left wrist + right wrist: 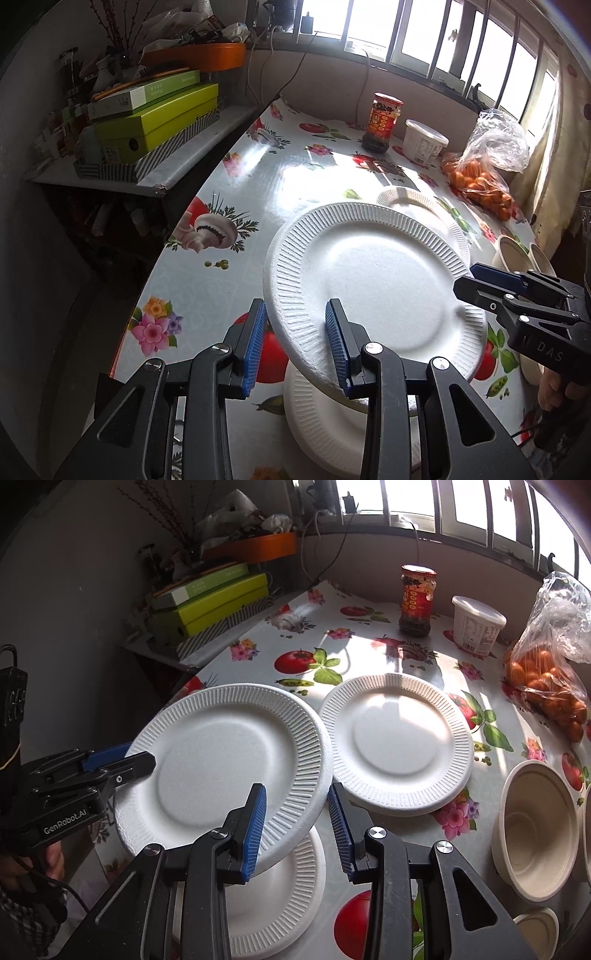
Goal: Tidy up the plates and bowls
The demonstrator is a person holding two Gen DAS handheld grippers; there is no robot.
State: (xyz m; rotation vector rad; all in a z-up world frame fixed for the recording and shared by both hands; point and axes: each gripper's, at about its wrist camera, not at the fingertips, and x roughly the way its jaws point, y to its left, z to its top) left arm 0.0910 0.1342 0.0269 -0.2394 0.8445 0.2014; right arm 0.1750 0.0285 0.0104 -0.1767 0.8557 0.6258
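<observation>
Plate (221, 760) rim pinched by left claw (295, 343), right claw (297, 827)

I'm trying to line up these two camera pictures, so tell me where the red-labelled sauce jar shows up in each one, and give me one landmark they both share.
Left wrist view: the sauce jar stands at the far end of the table, upper centre, left of the white tub.
Right wrist view: the sauce jar is upper right of centre, again just left of the white tub.
Shared landmark: the bag of small orange fruit, right of the tub.
</observation>
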